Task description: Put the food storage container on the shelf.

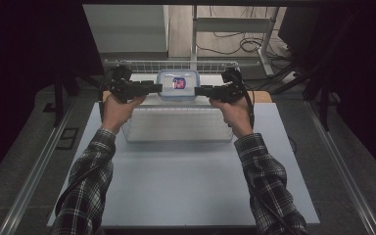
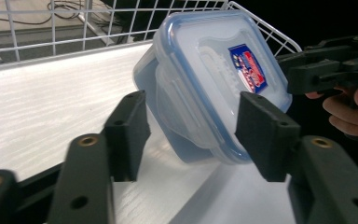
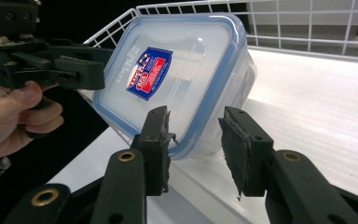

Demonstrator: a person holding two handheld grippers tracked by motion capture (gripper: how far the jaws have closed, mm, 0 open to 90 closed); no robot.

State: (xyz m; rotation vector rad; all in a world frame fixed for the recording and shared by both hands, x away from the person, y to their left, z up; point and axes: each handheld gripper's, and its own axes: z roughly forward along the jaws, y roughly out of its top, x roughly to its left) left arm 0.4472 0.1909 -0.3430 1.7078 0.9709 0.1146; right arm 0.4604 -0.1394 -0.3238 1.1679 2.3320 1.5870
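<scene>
The clear plastic food container [image 1: 177,84] with the blue-rimmed lid and a red-and-blue label sits tilted at the far end of the table, leaning against the white wire basket [image 1: 142,64] behind it, and it is between my two grippers. In the high view my left gripper [image 1: 157,88] comes at it from the left and my right gripper [image 1: 199,91] from the right, both held roughly level, tips at the container's opposite sides. In the left gripper view the container [image 2: 205,74] lies ahead of my jaws and partly between them: the right-hand pad overlaps the lid's lower edge, while the left-hand pad stands clear of the body with white table [image 2: 46,112] showing in the gap. These jaws are parted and I see no squeeze on the container. In the right gripper view the container [image 3: 186,70] is tipped with its label facing me; its lower corner dips between my two pads, the left pad right at the lid's blue rim, the right pad just beside the clear wall with a sliver of space. I read these jaws as parted too, straddling the corner rather than clamping it. My other hand [image 3: 14,116] and its gripper show at the far left edge of that view, at the lid's far side. Plaid sleeves [image 1: 88,181] reach in from below over the pale grey mat [image 1: 186,186].
</scene>
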